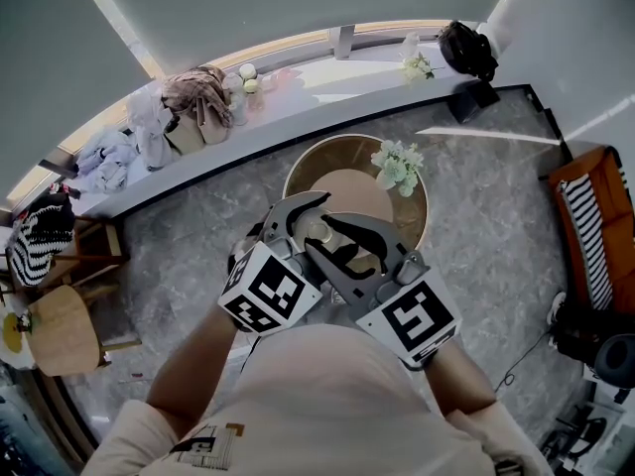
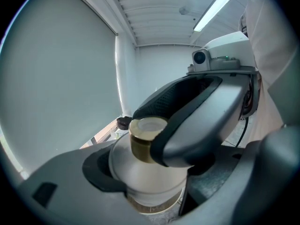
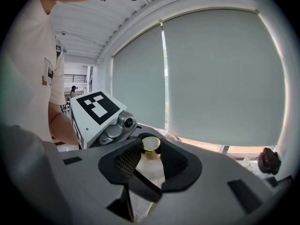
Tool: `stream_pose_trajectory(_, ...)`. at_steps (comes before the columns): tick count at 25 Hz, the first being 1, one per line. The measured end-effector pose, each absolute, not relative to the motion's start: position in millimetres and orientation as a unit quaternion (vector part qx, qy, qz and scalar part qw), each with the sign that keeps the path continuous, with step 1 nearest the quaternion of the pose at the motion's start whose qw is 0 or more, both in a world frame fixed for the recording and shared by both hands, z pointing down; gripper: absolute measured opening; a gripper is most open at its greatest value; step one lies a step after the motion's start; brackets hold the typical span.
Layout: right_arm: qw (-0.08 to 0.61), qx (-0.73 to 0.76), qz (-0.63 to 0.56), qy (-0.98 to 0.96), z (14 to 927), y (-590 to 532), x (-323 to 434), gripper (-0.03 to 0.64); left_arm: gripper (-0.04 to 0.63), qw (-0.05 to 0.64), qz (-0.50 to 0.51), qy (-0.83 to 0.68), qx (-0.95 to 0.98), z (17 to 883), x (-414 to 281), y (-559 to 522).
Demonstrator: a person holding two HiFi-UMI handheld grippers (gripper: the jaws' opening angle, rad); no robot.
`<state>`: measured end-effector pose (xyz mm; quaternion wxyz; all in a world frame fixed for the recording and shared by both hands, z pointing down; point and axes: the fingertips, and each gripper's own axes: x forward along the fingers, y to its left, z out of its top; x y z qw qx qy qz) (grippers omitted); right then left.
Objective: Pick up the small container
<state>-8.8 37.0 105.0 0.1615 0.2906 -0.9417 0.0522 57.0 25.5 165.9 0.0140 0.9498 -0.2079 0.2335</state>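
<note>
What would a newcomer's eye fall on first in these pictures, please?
The eye goes first to the middle of the head view, where the left gripper and the right gripper meet, both clamped on one white container with a gold cap. Beyond them stands a round table with pale flowers on its right side.

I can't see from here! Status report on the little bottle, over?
Left gripper shut on small frosted white gold-capped bottle, at body. Right gripper shut at its cap. Nothing blocking, over.
</note>
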Motion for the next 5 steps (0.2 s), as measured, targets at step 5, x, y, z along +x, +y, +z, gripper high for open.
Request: stream_pose_trajectory(5, 0.161, 0.292, 0.05, -0.941, 106.3, 33.0, -5.7, 0.126, 0.328, 0.013, 0.232, -0.205, 0.951, 167.4, 60.4, 21.9)
